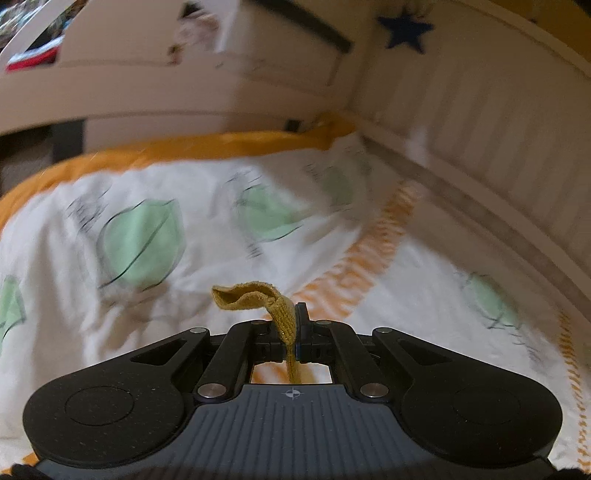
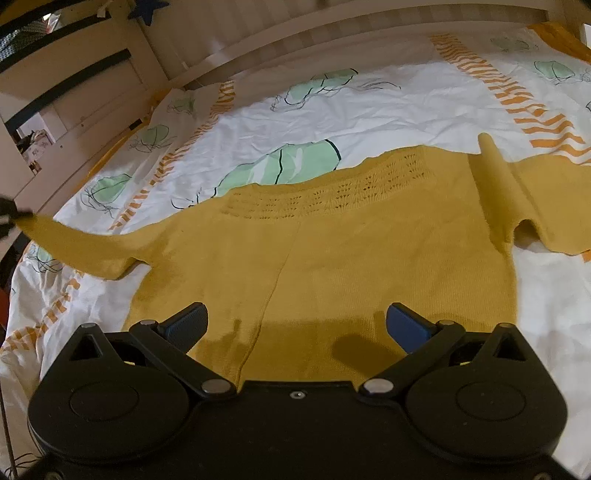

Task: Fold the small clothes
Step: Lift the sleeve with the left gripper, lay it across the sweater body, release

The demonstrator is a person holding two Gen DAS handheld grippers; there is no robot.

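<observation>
Bed sheet [image 2: 388, 107] | one mustard sweater [image 2: 332, 258] | left gripper [image 1: 293, 332] pinching its sleeve [image 1: 255, 295] | right gripper [image 2: 297, 328] spread, empty

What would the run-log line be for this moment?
left tool: shut on sleeve, lifted | right tool: open over mustard sweater | sweater: flat on bedspread | fold: not yet done

Your left gripper [image 1: 291, 334]: jaws clamped on a mustard-yellow knitted fabric strip [image 1: 258, 295], its end curling up left | below: blurred white quilt with green shapes and orange stripes [image 1: 184, 184] | behind: cream slatted bed frame [image 1: 498, 122], dark blue star [image 1: 404, 31]
</observation>
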